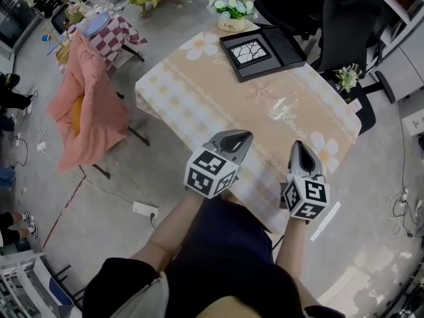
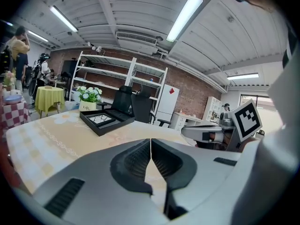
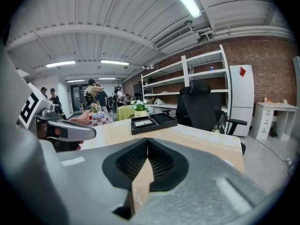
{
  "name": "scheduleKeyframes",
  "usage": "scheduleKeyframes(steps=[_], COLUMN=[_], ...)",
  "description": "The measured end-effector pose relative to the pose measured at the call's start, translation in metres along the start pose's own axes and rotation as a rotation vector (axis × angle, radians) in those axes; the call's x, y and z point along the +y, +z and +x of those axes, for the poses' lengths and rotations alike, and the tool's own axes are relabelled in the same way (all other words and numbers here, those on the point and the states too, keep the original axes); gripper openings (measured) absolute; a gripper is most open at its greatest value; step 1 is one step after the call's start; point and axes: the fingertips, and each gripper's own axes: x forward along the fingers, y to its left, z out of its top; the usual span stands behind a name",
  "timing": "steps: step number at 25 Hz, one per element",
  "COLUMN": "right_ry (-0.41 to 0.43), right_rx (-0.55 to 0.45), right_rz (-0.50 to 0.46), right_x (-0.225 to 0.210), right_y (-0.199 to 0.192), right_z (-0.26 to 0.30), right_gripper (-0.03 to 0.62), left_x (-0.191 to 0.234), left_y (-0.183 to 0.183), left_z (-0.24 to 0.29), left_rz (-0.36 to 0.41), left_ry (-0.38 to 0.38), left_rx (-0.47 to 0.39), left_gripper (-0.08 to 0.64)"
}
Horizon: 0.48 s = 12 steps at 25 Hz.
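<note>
Where the two grippers hang, what lies nearest them is the cloth-covered table [image 1: 218,98], its beige cloth printed with pale checks and white daisies; its near edge runs just below both sets of jaws. We see the left gripper [image 1: 246,136] over that near edge, its jaws closed tip to tip with nothing between them, as its own view shows plainly; the right gripper [image 1: 298,145] sits just beside it, apart from it, over the near corner, its jaws likewise pressed together and empty. Neither tool appears to touch the cloth, though from above we cannot be sure; each carries its marker cube toward the person, whose forearms and dark lap fill the bottom of the head view.

At the far edge of the table rests a black tray [image 1: 283,45], and in its left half lies what looks like a white panel [image 1: 250,50] with dark crack-like lines. Just past that edge stands a pot of white flowers [image 1: 232,15]; black office chairs [image 1: 331,18] stand beyond the far corner. Well off to the left a pink garment [image 1: 86,111] drapes over a chair, near a small table under a red-checked cloth [image 1: 116,32]; a white power strip [image 1: 144,210] lies on the grey floor.
</note>
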Motion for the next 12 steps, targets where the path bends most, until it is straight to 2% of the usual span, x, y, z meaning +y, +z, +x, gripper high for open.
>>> scheduleKeyframes(steps=[7, 12], right_ry=[-0.039, -0.075], right_rx=[0.001, 0.007], right_rz=[-0.04, -0.112], right_x=[0.0, -0.002], right_y=[-0.004, -0.003], right_z=[-0.01, -0.009], right_gripper=[0.003, 0.003], left_x=[-0.004, -0.009], left_y=[-0.008, -0.011], left_z=[-0.002, 0.007], left_rz=[-0.001, 0.015], left_ry=[-0.02, -0.056], left_rx=[0.022, 0.045], left_gripper=[0.012, 0.012])
